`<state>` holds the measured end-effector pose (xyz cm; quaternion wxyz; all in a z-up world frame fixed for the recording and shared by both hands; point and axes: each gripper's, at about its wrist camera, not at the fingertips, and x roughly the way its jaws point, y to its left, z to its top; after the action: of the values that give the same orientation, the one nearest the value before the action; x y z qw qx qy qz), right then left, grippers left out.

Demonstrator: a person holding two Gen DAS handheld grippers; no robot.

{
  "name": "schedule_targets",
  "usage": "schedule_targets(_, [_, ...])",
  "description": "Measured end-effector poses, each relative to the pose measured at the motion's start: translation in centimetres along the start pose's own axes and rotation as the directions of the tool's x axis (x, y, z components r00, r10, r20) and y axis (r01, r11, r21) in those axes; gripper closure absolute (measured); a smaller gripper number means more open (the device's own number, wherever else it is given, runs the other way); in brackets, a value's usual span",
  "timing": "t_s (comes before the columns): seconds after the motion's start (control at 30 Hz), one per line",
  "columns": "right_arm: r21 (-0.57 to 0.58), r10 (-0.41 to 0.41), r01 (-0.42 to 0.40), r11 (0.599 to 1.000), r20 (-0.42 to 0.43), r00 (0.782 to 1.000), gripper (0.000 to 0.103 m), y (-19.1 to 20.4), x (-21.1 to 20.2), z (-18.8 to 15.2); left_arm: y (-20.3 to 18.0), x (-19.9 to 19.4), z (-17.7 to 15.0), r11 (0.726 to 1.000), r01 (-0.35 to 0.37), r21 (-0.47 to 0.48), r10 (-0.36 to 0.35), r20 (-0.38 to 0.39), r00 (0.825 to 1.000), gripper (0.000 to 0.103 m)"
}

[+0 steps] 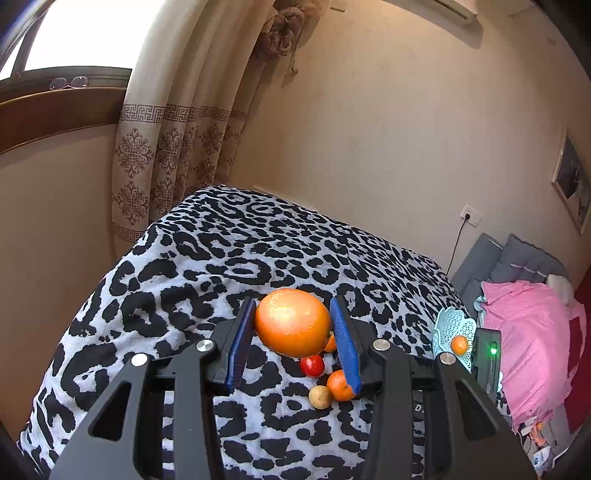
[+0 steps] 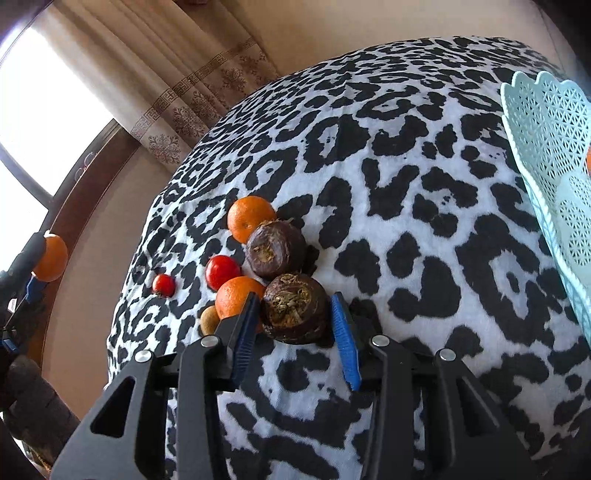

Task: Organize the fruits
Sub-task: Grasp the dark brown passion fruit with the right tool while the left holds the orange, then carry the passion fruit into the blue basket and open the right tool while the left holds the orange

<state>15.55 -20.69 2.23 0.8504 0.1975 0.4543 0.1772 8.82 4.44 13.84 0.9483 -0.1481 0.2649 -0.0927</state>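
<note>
Left tool [image 1: 293, 325] pinches a large orange [image 1: 291, 322], long axis crosswise; right tool [image 2: 295, 321] spread around a brown fruit [image 2: 294, 308].

Bright daylight from blown-out window [image 1: 74, 33], fisheye-warped edges, dark vignetted corners

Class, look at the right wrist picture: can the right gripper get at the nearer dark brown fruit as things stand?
Probably yes. The nearer dark brown fruit already sits between the right gripper's blue fingers, nothing covering it, though an orange crowds one side.
</note>
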Motion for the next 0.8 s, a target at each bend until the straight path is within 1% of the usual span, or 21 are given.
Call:
schedule_targets(0.17, [-0.008,0.029,-0.028,1.0,0.035,0.999,0.062,0.8,-1.8,-0.4,-0.3,-0.2,-0.1,1.0,0.006,0.003,-0.006,0.002,1.0,0.061])
schedule_targets(0.3, [-0.018,0.036,-0.034,0.999,0.064,0.997,0.062,1.5,-3.0,-0.4,-0.5,-0.4,-0.1,1.0,0.014,0.009,-0.014,0.005,1.0,0.061])
schedule_targets(0.4, [-0.027,0.031,-0.028,0.999,0.089,0.996,0.062,1.8,-3.9,-0.4,-0.7,-0.6,-0.1,1.0,0.019,0.013,-0.019,0.006,1.0,0.061])
schedule_targets(0.53, [-0.037,0.004,0.001,0.999,0.138,0.99,0.062,2.1,-5.5,-0.5,-1.0,-0.7,-0.1,0.999,0.027,0.017,-0.027,0.004,1.0,0.061])
schedule_targets(0.67, [-0.042,-0.051,0.061,0.997,0.217,0.975,0.062,1.9,-8.0,-0.7,-1.2,-0.9,-0.1,0.999,0.039,0.024,-0.039,0.007,0.999,0.061])
schedule_targets(0.73, [-0.043,-0.087,0.101,0.994,0.263,0.961,0.062,1.6,-9.4,-0.8,-1.6,-1.0,-0.2,0.999,0.045,0.028,-0.045,0.005,0.999,0.061])
schedule_targets(0.8, [-0.032,-0.126,0.143,0.989,0.312,0.942,0.062,1.0,-11.0,-1.1,-1.9,-1.0,-0.4,0.998,0.048,0.035,-0.048,0.001,0.999,0.061])
